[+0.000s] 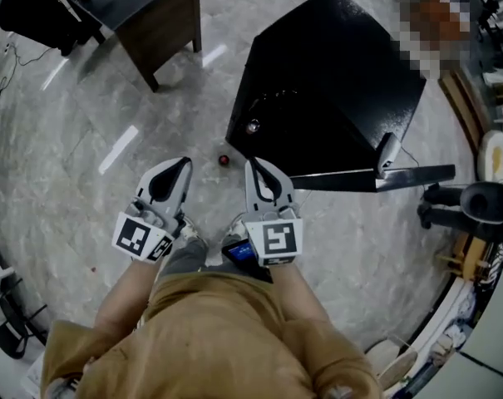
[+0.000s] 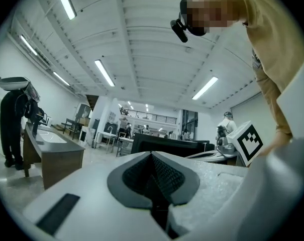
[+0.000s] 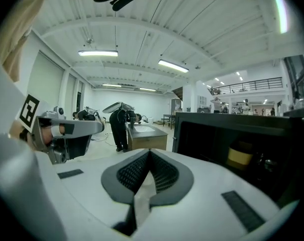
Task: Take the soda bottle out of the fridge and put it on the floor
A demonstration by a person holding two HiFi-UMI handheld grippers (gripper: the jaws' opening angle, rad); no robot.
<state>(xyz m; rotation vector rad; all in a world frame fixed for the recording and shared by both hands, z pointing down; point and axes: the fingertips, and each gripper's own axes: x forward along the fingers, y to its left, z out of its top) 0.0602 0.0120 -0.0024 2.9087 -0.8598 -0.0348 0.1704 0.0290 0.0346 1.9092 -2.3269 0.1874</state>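
Grey marble floor [image 1: 85, 140] fills the head view; black fridge [image 1: 334, 81] upper right, door [image 1: 376, 178] swung open; left claw [image 1: 183, 163] and right claw [image 1: 253, 163] lower centre, both pinched closed, nothing between; small red-capped object [image 1: 224, 160] on floor near fridge, in frame between the claw tips, cannot tell if soda bottle; yellow-banded container [image 3: 240, 157] inside fridge, right of right gripper view.

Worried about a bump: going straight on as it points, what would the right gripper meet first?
Most likely the black fridge, near the left edge of its open front. In the right gripper view that edge lies just right of the jaws' line, so the right gripper might narrowly pass it.
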